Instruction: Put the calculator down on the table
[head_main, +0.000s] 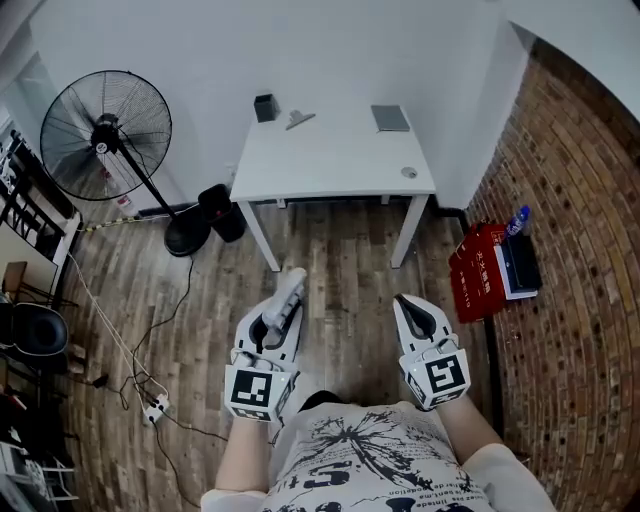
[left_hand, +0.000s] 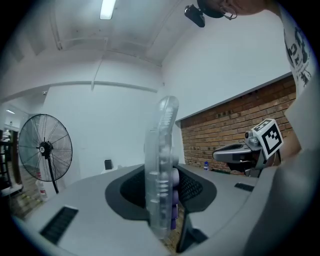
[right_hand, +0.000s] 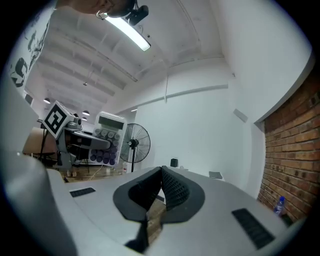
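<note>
A clear-cased calculator (head_main: 288, 291) with purple keys stands on edge between the pads of my left gripper (head_main: 283, 312), which is shut on it. The left gripper view shows the calculator (left_hand: 161, 165) edge-on, rising above the left gripper (left_hand: 167, 187). The right gripper view shows its display and keys (right_hand: 107, 138) from the side. My right gripper (head_main: 418, 316) is level beside it, shut with nothing in it, its pads meeting at the tips (right_hand: 161, 186). Both hang over the wooden floor, short of the white table (head_main: 330, 165) ahead.
On the table lie a small black box (head_main: 265, 107), a grey clip-like thing (head_main: 299, 119), a grey pad (head_main: 390, 118) and a small round disc (head_main: 409, 172). A standing fan (head_main: 105, 135) and black bin (head_main: 222, 212) are to the left; a red box (head_main: 478, 272), books and brick wall to the right.
</note>
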